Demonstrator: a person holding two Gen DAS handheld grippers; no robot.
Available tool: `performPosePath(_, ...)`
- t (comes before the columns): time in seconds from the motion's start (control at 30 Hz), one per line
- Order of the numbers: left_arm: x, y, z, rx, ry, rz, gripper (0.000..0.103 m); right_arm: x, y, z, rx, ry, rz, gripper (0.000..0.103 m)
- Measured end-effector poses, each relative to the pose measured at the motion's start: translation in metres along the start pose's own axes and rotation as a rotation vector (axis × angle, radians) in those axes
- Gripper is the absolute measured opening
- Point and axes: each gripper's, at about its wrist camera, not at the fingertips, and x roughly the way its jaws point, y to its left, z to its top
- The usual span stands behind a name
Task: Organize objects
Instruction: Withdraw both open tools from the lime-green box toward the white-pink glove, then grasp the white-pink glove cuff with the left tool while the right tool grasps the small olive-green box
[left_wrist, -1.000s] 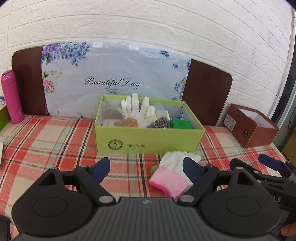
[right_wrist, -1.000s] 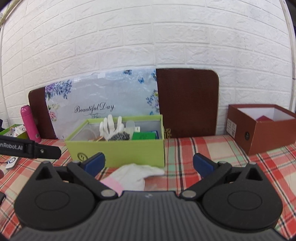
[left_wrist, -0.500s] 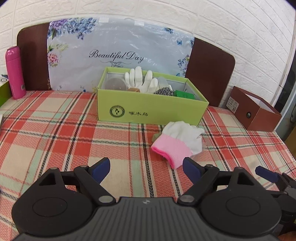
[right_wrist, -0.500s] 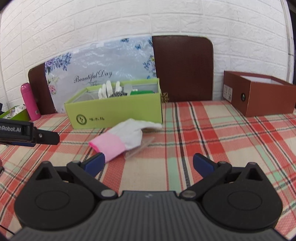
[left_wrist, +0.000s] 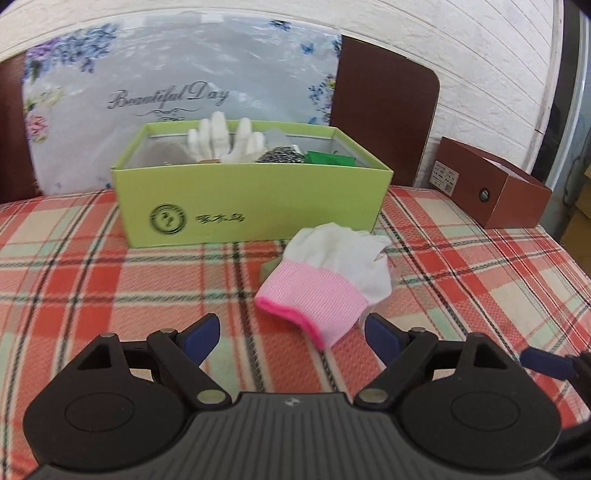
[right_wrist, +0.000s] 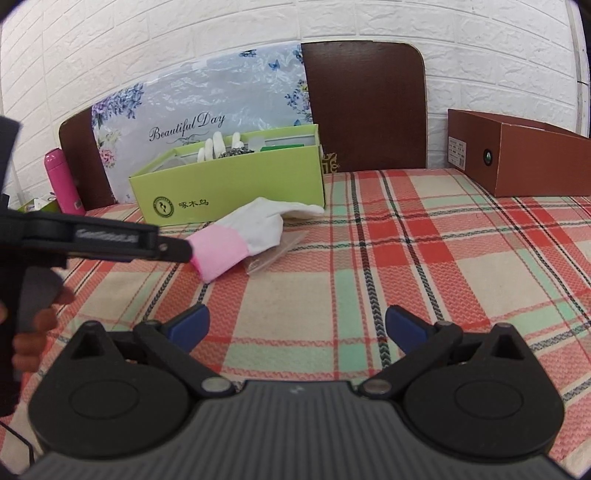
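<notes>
A white glove with a pink cuff (left_wrist: 325, 275) lies on the plaid tablecloth in front of the green box (left_wrist: 251, 206); it also shows in the right wrist view (right_wrist: 251, 232). A small clear plastic bag (right_wrist: 275, 251) lies beside and partly under it. The green box (right_wrist: 236, 184) holds another white glove (left_wrist: 221, 138), a dark scrubber and a green item. My left gripper (left_wrist: 291, 334) is open, just short of the pink cuff. My right gripper (right_wrist: 297, 326) is open and empty over bare cloth, right of the glove.
A brown open box (left_wrist: 491, 192) stands at the right, also in the right wrist view (right_wrist: 517, 162). A pink bottle (right_wrist: 62, 182) stands at the far left. A floral board and brown boards lean against the brick wall behind the green box.
Both grippers pulled back and rose, then my left gripper moved forward toward the pink cuff. The glove has not moved. Both stay open.
</notes>
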Motion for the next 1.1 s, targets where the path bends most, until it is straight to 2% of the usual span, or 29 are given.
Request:
performPosePath(0.2,0.037,-0.007,0.011,0.011,0.064,-0.010,0.087,-0.003,-0.011,-0.003,0.020,0.014,-0.026,0.103)
performPosePath(0.23,0.040,-0.007,0.011,0.014,0.077,-0.031,0.074,-0.003,-0.013,-0.003,0.023,0.017,-0.029,0.103)
performPosePath(0.27,0.043,-0.007,0.011,0.006,0.095,-0.047,0.050,-0.003,-0.014,-0.004,0.027,0.020,-0.031,0.103)
performPosePath(0.33,0.045,-0.002,0.011,-0.038,0.131,-0.098,0.024,-0.003,-0.016,-0.004,0.034,0.022,-0.035,0.103)
performPosePath(0.37,0.042,0.000,0.010,-0.061,0.134,-0.121,0.014,-0.004,-0.016,-0.004,0.037,0.022,-0.035,0.103)
performPosePath(0.4,0.039,0.001,0.009,-0.070,0.135,-0.130,0.009,-0.003,-0.016,-0.005,0.039,0.023,-0.034,0.103)
performPosePath(0.5,0.021,0.004,0.009,-0.078,0.124,-0.139,0.008,-0.001,-0.015,-0.005,0.043,0.030,-0.030,0.103)
performPosePath(0.63,-0.024,0.012,0.001,-0.067,0.095,-0.152,0.008,-0.002,-0.013,-0.006,0.039,0.025,-0.009,0.103)
performPosePath(0.77,-0.057,0.029,-0.017,-0.082,0.119,-0.103,0.008,0.000,-0.010,-0.006,0.038,0.025,0.008,0.103)
performPosePath(1.03,-0.086,0.069,-0.060,-0.164,0.169,-0.007,0.008,0.009,0.008,0.001,-0.024,0.009,0.058,0.103)
performPosePath(1.1,-0.090,0.075,-0.061,-0.165,0.155,0.004,0.017,0.013,0.014,0.006,-0.047,0.009,0.067,0.103)
